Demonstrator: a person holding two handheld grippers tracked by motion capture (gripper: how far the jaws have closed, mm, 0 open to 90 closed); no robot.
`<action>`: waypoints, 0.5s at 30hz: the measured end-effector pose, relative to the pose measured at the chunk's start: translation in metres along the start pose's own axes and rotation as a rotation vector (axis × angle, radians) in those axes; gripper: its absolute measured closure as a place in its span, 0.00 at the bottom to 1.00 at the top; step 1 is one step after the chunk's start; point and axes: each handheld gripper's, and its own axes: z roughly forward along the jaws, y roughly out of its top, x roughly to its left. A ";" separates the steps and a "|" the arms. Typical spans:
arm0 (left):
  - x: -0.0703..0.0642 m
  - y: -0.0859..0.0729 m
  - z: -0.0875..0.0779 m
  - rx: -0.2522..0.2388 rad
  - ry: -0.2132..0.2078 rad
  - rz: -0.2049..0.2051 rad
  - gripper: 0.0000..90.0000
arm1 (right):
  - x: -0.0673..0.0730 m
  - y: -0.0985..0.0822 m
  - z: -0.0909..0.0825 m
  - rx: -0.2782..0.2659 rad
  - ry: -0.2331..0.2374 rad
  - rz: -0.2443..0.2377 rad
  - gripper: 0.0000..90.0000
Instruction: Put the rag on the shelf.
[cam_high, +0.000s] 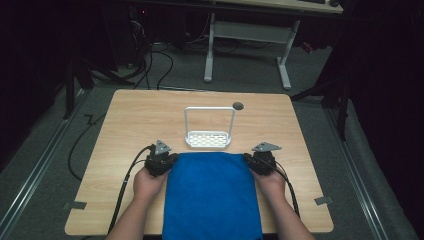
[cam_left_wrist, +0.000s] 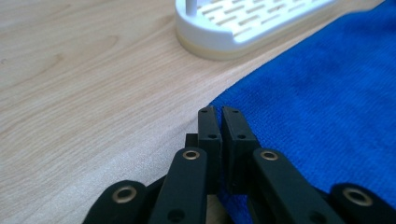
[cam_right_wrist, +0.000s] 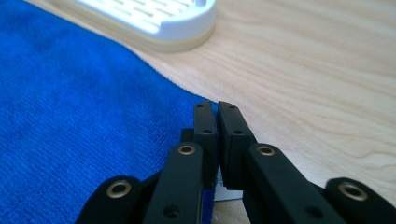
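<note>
A blue towel (cam_high: 212, 195) lies flat on the wooden table (cam_high: 130, 120), reaching from the middle to the near edge. My left gripper (cam_high: 170, 159) is shut on the towel's far left corner (cam_left_wrist: 224, 105), its jaws pressed together with blue cloth between them. My right gripper (cam_high: 250, 160) is shut on the far right corner (cam_right_wrist: 212, 105) in the same way. In both gripper views the towel (cam_left_wrist: 327, 102) (cam_right_wrist: 84, 107) spreads away from the jaws, lying on the wood.
A white slotted rack (cam_high: 208, 138) with a tall wire handle stands just beyond the towel's far edge, close to both grippers (cam_left_wrist: 243, 23) (cam_right_wrist: 154, 18). A round hole (cam_high: 238, 105) sits near the table's far edge. Bare wood lies left and right.
</note>
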 end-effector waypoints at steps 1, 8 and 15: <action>0.002 -0.002 -0.004 -0.041 -0.013 -0.014 0.97 | 0.000 0.000 -0.004 -0.034 -0.002 0.004 0.97; -0.001 -0.005 -0.013 -0.119 -0.022 0.021 0.98 | 0.008 0.001 -0.022 -0.116 -0.005 0.009 0.97; 0.000 -0.009 -0.027 -0.228 -0.006 0.004 0.98 | 0.018 0.002 -0.035 -0.173 -0.020 -0.010 0.97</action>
